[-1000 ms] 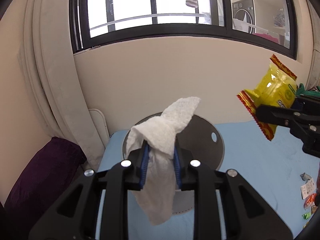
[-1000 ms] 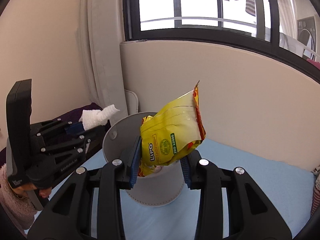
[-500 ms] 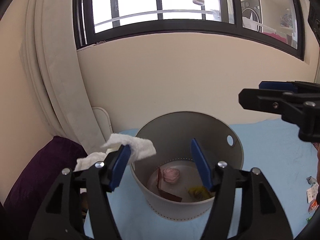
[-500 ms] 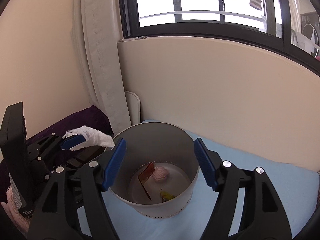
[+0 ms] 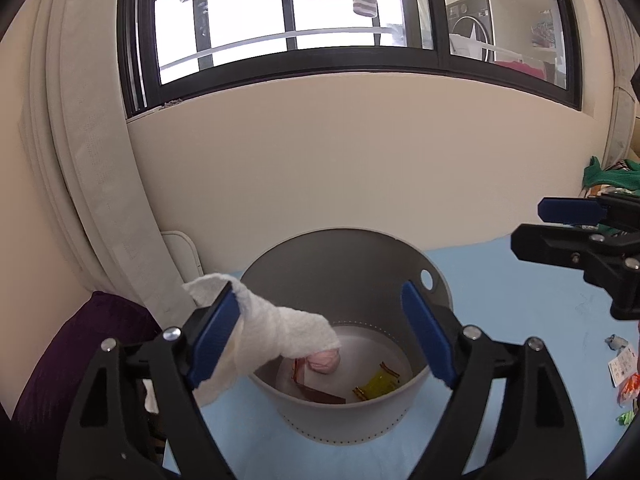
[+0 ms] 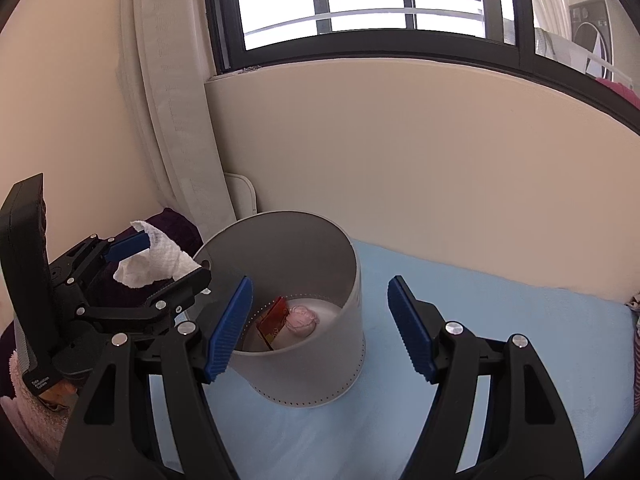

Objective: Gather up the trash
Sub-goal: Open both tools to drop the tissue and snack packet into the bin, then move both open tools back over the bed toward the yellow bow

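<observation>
My right claw (image 6: 320, 326) gapes empty above the round grey bin (image 5: 348, 268), its yellow snack wrapper (image 5: 376, 385) dropped inside, while my left claw (image 5: 320, 338), jaws just opened wide, has the white crumpled paper towel (image 5: 276, 330) clinging to one pad, unreleased, and scraps (image 5: 622, 368) remain on the blue bed (image 6: 500, 320).
</observation>
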